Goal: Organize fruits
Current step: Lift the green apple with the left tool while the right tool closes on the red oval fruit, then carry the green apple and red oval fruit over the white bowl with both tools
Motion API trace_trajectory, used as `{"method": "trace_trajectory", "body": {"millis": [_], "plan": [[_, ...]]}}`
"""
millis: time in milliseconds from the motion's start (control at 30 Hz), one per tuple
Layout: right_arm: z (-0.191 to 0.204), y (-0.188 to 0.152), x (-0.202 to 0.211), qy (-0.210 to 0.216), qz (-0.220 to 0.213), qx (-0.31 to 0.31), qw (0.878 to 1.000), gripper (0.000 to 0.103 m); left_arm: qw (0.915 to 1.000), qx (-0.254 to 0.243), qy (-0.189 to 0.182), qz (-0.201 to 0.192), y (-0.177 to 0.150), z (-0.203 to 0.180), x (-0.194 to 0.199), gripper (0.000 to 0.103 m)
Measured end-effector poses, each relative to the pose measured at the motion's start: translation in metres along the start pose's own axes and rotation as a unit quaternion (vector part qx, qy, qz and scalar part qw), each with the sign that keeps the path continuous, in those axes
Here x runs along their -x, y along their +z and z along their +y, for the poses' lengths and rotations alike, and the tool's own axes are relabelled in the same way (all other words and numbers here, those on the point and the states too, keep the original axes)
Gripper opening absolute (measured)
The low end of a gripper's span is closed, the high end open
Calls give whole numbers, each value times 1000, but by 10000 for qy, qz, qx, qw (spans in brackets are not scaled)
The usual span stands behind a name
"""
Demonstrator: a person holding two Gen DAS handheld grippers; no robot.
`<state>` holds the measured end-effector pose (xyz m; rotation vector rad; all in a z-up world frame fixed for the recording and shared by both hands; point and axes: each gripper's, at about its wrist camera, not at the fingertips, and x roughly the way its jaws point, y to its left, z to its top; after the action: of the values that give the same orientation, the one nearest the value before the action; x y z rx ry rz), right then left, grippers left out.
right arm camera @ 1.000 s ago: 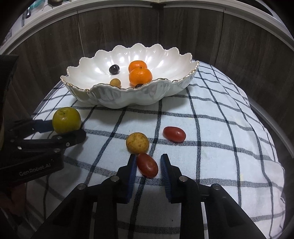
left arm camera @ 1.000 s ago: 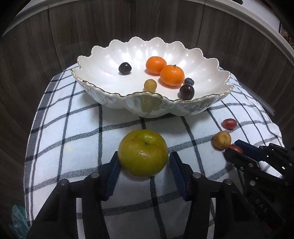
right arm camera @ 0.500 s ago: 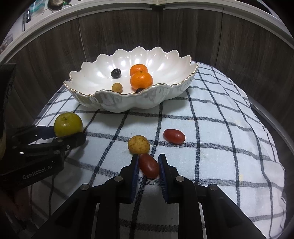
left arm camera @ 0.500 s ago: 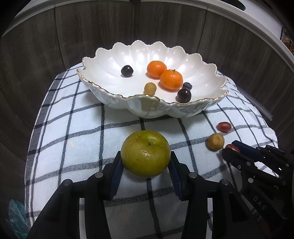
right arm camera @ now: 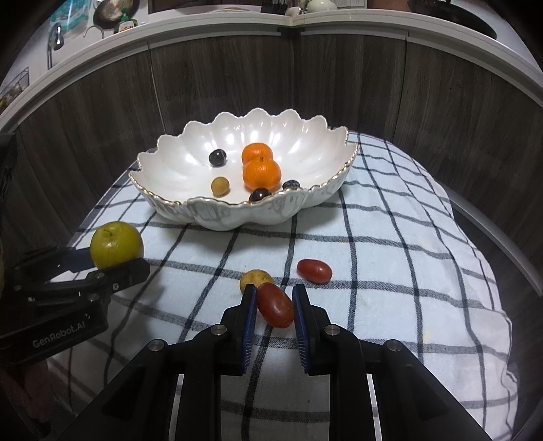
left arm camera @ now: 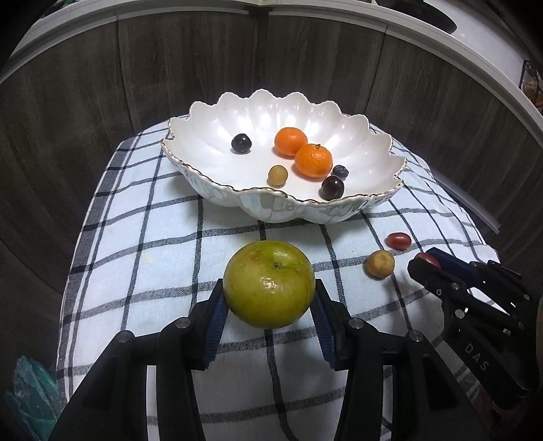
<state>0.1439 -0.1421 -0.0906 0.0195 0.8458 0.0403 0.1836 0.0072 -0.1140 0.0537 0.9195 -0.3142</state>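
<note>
My left gripper (left arm camera: 269,307) is shut on a green apple (left arm camera: 269,283), lifted a little off the checked cloth (left arm camera: 135,244). In the right wrist view the same apple (right arm camera: 116,244) sits in the left gripper (right arm camera: 112,263) at the left edge. My right gripper (right arm camera: 273,307) is shut on a red grape tomato (right arm camera: 275,304), just above the cloth. A small yellow fruit (right arm camera: 257,277) and a second red tomato (right arm camera: 314,270) lie on the cloth right behind it. The scalloped white bowl (right arm camera: 190,207) holds two oranges (right arm camera: 261,173), dark grapes and a small yellow fruit.
The cloth-covered round stool (right arm camera: 424,271) drops away at its sides. Dark wood panelling (right arm camera: 441,118) curves close behind the bowl, with a white counter edge (right arm camera: 217,20) above it. A green bag (left arm camera: 27,397) lies low at the left.
The left gripper closed onto the apple and raised it slightly. The right gripper closed on the red tomato and lifted it a little; the bowl now looks further below in both views.
</note>
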Motion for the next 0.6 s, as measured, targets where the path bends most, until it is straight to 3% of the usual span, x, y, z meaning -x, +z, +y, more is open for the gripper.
{"method": "trace_trajectory", "body": {"millis": [600], "plan": [[-2, 22, 18, 96, -314, -10, 9995, 23, 9994, 165, 170, -267, 14, 2, 27, 47]]}}
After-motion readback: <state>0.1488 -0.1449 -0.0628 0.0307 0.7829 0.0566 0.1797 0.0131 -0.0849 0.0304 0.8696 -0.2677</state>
